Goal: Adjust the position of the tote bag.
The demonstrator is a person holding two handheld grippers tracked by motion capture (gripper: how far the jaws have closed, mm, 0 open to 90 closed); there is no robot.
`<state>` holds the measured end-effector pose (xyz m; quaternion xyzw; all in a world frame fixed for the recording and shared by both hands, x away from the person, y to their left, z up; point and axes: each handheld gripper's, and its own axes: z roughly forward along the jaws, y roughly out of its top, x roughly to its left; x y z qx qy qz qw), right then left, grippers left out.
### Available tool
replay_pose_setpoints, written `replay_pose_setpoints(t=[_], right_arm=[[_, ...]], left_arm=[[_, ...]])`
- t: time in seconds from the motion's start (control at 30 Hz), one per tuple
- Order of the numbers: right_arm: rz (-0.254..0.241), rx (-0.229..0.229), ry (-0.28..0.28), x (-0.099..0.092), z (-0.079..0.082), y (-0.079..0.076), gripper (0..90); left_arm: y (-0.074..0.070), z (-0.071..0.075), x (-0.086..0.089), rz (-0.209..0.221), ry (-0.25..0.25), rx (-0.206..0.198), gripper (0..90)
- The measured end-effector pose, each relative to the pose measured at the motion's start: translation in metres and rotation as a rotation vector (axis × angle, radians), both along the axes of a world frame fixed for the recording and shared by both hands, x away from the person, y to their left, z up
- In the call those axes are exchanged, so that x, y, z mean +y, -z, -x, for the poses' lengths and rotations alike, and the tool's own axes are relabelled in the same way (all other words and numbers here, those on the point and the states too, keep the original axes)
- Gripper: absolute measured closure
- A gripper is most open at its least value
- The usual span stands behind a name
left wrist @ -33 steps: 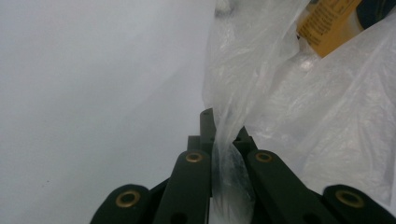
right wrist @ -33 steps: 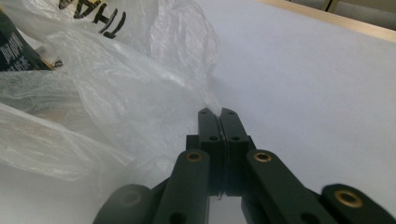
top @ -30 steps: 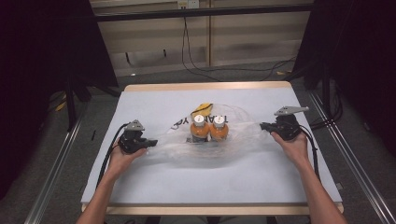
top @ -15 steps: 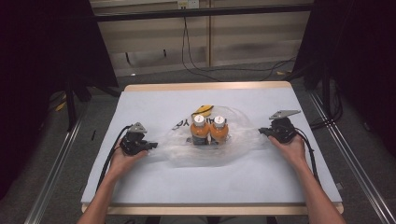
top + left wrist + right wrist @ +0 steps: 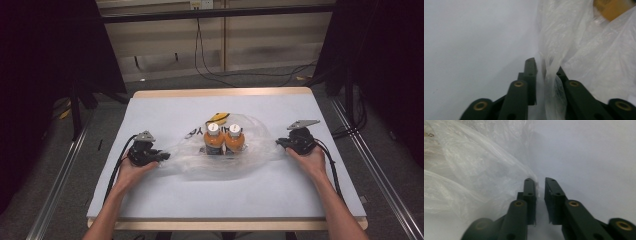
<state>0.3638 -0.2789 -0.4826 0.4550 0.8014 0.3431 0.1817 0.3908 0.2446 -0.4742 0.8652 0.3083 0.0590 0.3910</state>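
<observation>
Crinkly clear plastic bag (image 5: 260,150) slack between both black tongs' (image 5: 541,68) just-parted, narrowly gaping jaws.

Both grippers, left (image 5: 161,156) and right (image 5: 281,144), are showing dark green-black jaws with brass rivets, grey triangular top plates and trailing black cables; forearms are showing bare

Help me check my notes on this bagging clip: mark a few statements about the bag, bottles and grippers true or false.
1. Two orange bottles stand inside the clear plastic bag. True.
2. The bottles have black caps. False: white caps.
3. The left gripper is at the bag's left end, its jaws just opening with plastic between them. True.
4. The right gripper is lifted high above the table. False: it sits low at the bag's right end.
</observation>
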Motion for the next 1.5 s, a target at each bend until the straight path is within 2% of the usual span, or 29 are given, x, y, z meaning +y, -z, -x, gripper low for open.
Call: replay_pose_setpoints(t=[0.03, 0.07, 0.1, 0.13, 0.17, 0.2, 0.23, 0.27, 0.3, 0.33, 0.37, 0.4, 0.57, 0.6, 0.77, 0.83, 0.87, 0.93, 1.0, 1.03, 1.1, 1.13, 1.17, 1.2, 1.23, 1.37, 1.43, 1.47, 1.5], right_arm=[[-0.003, -0.004, 0.008, 0.000, 0.001, -0.001, 75.7], [-0.012, -0.016, 0.004, 0.000, 0.001, -0.003, 72.2], [-0.012, -0.016, 0.004, 0.000, 0.001, -0.003, 72.2], [-0.038, -0.039, 0.010, -0.002, 0.003, -0.008, 64.3], [-0.038, -0.039, 0.010, -0.002, 0.003, -0.008, 64.3], [-0.065, -0.058, 0.009, -0.003, 0.005, -0.014, 59.8], [-0.065, -0.058, 0.009, -0.003, 0.005, -0.014, 59.8], [-0.089, -0.090, 0.015, -0.005, 0.008, -0.022, 53.9], [-0.104, -0.098, 0.017, -0.005, 0.009, -0.024, 53.2], [-0.121, -0.113, 0.015, -0.007, 0.010, -0.028, 51.3], [-0.121, -0.113, 0.015, -0.007, 0.010, -0.028, 51.3], [-0.142, -0.137, 0.022, -0.009, 0.012, -0.034, 46.6], [-0.187, -0.165, 0.025, -0.012, 0.015, -0.044, 40.7], [-0.201, -0.181, 0.014, -0.012, 0.017, -0.050, 37.9], [-0.232, -0.211, 0.007, -0.012, 0.022, -0.061, 31.9], [-0.237, -0.228, 0.000, -0.012, 0.025, -0.065, 30.8], [-0.248, -0.244, -0.001, -0.013, 0.029, -0.072, 27.8], [-0.261, -0.256, -0.004, -0.015, 0.031, -0.077, 25.8], [-0.266, -0.262, -0.003, -0.017, 0.032, -0.079, 25.6], [-0.270, -0.264, 0.000, -0.018, 0.033, -0.081, 25.4], [-0.265, -0.275, -0.001, -0.019, 0.035, -0.083, 24.9], [-0.277, -0.281, -0.007, -0.019, 0.037, -0.087, 24.4], [-0.277, -0.281, -0.007, -0.019, 0.037, -0.087, 24.4], [-0.287, -0.288, -0.014, -0.019, 0.039, -0.091, 22.9], [-0.290, -0.288, -0.021, -0.019, 0.040, -0.093, 23.0], [-0.289, -0.307, -0.035, -0.015, 0.045, -0.100, 23.3], [-0.287, -0.300, -0.040, -0.013, 0.046, -0.101, 24.8], [-0.275, -0.302, -0.050, -0.010, 0.046, -0.102, 27.7], [-0.270, -0.301, -0.060, -0.006, 0.046, -0.103, 33.3]], left_arm=[[0.000, 0.000, 0.000, 0.000, 0.000, 0.000, 70.9], [-0.004, 0.001, 0.002, 0.027, -0.004, -0.012, 67.5], [-0.004, 0.001, 0.002, 0.027, -0.004, -0.012, 63.4], [-0.007, 0.001, 0.003, 0.046, -0.012, -0.014, 58.9], [-0.008, 0.002, 0.004, 0.053, -0.017, -0.022, 58.9], [-0.013, 0.004, 0.006, 0.070, -0.022, -0.038, 53.5], [-0.013, 0.004, 0.006, 0.070, -0.022, -0.038, 49.9], [-0.018, 0.005, 0.007, 0.090, -0.037, -0.055, 44.2], [-0.018, 0.005, 0.007, 0.090, -0.037, -0.055, 41.2], [-0.023, 0.006, 0.009, 0.116, -0.038, -0.064, 38.1], [-0.023, 0.006, 0.009, 0.116, -0.038, -0.064, 35.4], [-0.029, 0.007, 0.010, 0.147, -0.044, -0.080, 33.1], [-0.039, 0.009, 0.011, 0.183, -0.039, -0.097, 25.9], [-0.041, 0.010, 0.012, 0.189, -0.040, -0.107, 23.3], [-0.053, 0.014, 0.017, 0.240, -0.044, -0.136, 21.6], [-0.058, 0.015, 0.019, 0.247, -0.059, -0.157, 21.6], [-0.063, 0.017, 0.021, 0.271, -0.061, -0.165, 23.3], [-0.067, 0.019, 0.021, 0.271, -0.058, -0.173, 27.1], [-0.068, 0.019, 0.020, 0.284, -0.056, -0.166, 30.8], [-0.068, 0.020, 0.019, 0.287, -0.047, -0.162, 35.8], [-0.069, 0.021, 0.015, 0.283, -0.033, -0.166, 41.1], [-0.070, 0.023, 0.013, 0.259, -0.022, -0.184, 43.1], [-0.071, 0.024, 0.011, 0.265, -0.021, -0.186, 43.1], [-0.072, 0.025, 0.009, 0.264, -0.012, -0.190, 48.8], [-0.074, 0.028, 0.006, 0.252, 0.012, -0.206, 51.4], [-0.078, 0.031, 0.000, 0.239, 0.041, -0.225, 63.0], [-0.079, 0.033, -0.004, 0.234, 0.059, -0.224, 65.3], [-0.079, 0.034, -0.008, 0.247, 0.066, -0.213, 68.2], [-0.080, 0.033, -0.011, 0.229, 0.084, -0.211, 70.8]])
